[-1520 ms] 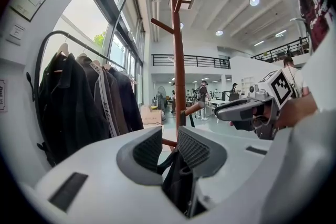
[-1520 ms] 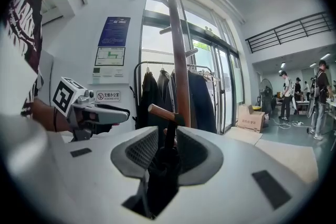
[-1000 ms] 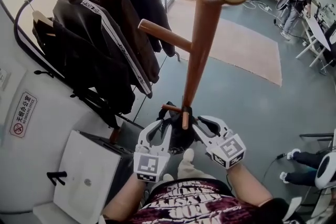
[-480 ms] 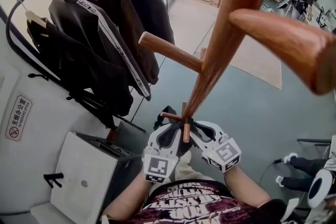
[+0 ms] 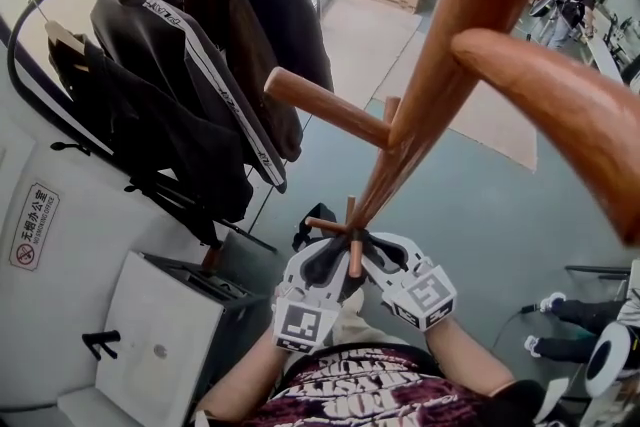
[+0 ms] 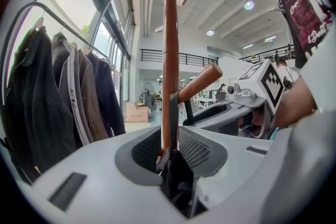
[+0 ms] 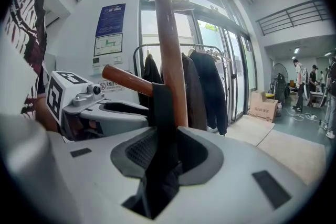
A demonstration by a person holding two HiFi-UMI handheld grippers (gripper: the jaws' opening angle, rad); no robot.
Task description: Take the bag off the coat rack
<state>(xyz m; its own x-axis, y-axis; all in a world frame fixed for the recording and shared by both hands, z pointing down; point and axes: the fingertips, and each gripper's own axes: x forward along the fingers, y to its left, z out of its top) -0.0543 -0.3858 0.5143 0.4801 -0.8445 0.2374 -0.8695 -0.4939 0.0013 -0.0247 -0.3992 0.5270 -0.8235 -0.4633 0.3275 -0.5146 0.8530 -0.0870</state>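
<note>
Drawn closer together, left claw (image 6: 169, 150) and right claw (image 7: 160, 150) clamp upright bag strap (image 7: 160, 107).

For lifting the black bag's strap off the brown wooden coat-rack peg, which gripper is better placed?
Probably right. The right gripper is shut on the black strap directly below the wooden peg it hangs over. The left gripper is shut on a narrower, bunched part.

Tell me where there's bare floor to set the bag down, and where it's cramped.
Widest bare patch: the grey floor right of the coat rack, below the beige mat. A narrower strip runs between the rack and the jackets. Crowded at left: jackets and the white cabinet close in beside the bag.
</note>
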